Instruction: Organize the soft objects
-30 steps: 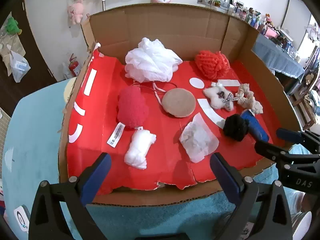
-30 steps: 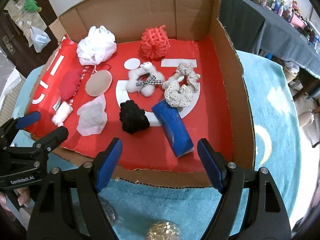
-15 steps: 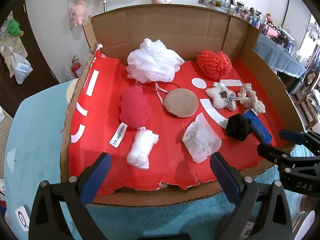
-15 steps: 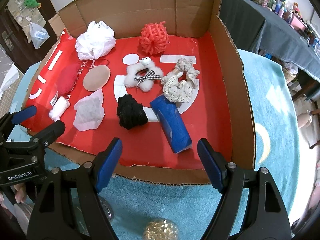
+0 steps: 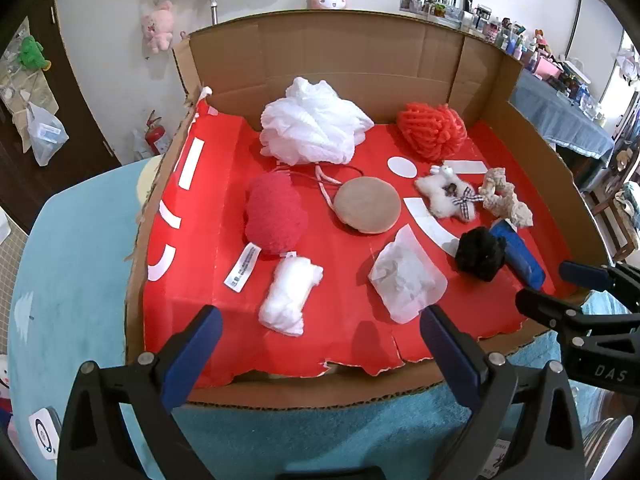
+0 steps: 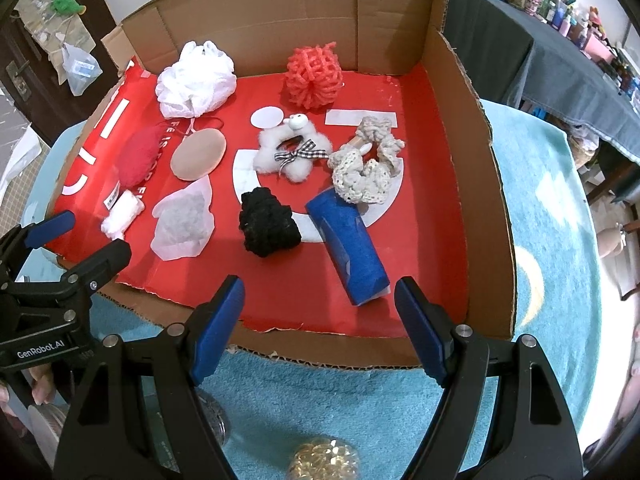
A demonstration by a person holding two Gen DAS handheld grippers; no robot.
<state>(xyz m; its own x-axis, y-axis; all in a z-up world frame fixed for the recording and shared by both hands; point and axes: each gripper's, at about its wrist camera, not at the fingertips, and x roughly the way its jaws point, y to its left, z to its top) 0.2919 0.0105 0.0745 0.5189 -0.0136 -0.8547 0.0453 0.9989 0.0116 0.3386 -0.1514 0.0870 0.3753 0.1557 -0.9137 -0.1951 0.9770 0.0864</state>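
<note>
Trouble ahead maybe; both tools, left (image 5: 318, 334) and right (image 6: 320, 308), gape empty; thin plastic bag (image 5: 406, 276) just ahead could slip when pinched.

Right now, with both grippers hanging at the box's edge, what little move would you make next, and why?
Probably ease the right gripper forward over the blue roll: it lies nearest, almost straight ahead between the open fingers, apart from the black pom-pom. Both grippers hold nothing.

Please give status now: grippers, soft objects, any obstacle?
Left gripper open, right gripper open, both empty. Soft objects untouched in box. Nothing in the way.
</note>
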